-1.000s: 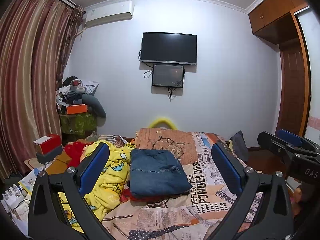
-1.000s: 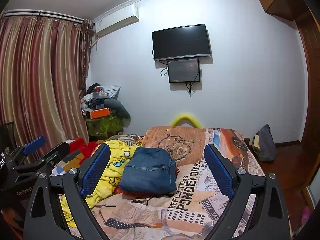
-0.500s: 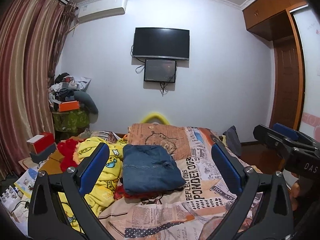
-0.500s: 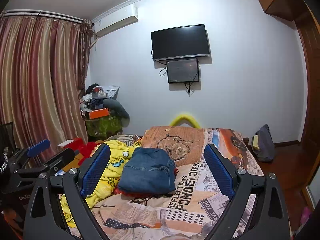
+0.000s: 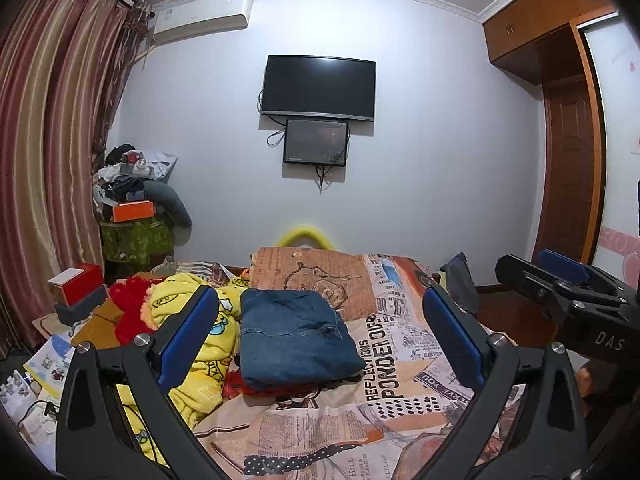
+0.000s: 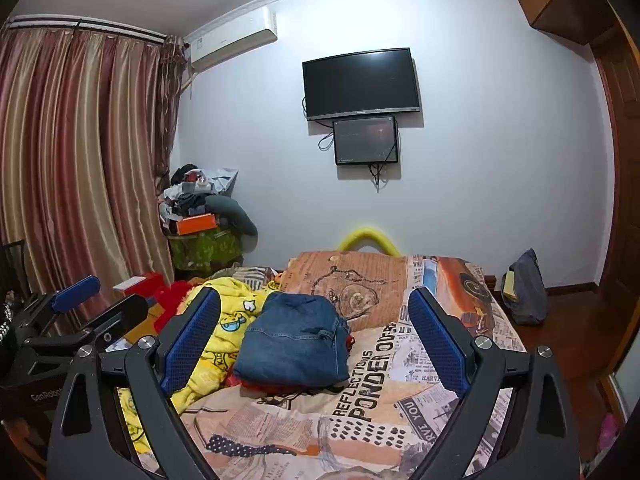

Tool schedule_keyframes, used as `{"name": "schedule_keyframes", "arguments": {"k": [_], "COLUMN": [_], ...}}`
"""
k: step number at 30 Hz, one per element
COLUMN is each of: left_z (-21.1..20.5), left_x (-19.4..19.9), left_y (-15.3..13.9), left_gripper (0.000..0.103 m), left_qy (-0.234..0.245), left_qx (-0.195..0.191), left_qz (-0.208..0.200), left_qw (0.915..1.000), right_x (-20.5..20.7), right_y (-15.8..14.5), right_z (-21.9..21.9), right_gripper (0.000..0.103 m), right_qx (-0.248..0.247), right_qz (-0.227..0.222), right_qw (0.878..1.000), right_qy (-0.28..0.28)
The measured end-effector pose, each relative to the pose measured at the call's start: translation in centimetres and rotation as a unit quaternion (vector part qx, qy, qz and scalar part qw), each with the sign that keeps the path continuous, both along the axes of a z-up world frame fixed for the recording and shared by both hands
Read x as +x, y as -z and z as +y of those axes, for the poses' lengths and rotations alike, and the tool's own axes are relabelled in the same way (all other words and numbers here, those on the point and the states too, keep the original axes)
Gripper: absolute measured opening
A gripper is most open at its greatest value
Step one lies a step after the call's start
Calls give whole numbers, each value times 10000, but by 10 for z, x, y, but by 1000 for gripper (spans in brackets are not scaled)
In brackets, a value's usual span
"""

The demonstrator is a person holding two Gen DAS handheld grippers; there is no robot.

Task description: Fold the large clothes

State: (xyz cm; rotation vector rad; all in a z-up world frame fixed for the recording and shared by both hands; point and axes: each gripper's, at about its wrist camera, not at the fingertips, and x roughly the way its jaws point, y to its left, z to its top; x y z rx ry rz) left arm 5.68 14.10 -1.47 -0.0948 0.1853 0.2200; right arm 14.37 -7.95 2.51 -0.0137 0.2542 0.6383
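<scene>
Bedroom scene: a bed with a newspaper-print cover fills the foreground, below a wall-mounted television. On the cover lies a blue denim garment, folded into a neat rectangle, touching a crumpled yellow cartoon blanket on its left. Something red shows under the denim's near edge, possibly another garment; the view is too poor to tell. The left gripper and right gripper both hover above the bed with their blue-padded tongs spread wide apart, holding nothing. The denim fold looks finished; the blanket and the red item appear unfolded. Compared with a second ago, the left camera's view has swung slightly, while the denim has not moved.
</scene>
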Motion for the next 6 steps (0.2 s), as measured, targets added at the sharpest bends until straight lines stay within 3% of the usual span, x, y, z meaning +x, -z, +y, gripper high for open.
{"name": "schedule_keyframes", "arguments": {"k": [6], "left_z": [0], "left_x": [0], "left_y": [2], "left_gripper": [103], "left_qy": [37], "left_qx": [1], "left_qz": [35], "left_qw": [10000], "right_x": [-1], "right_y": [1], "right_z": [2], "right_gripper": [94], "right_qx": [-14], "right_qz": [9], "right_qw": [10000], "right_qy": [-24]}}
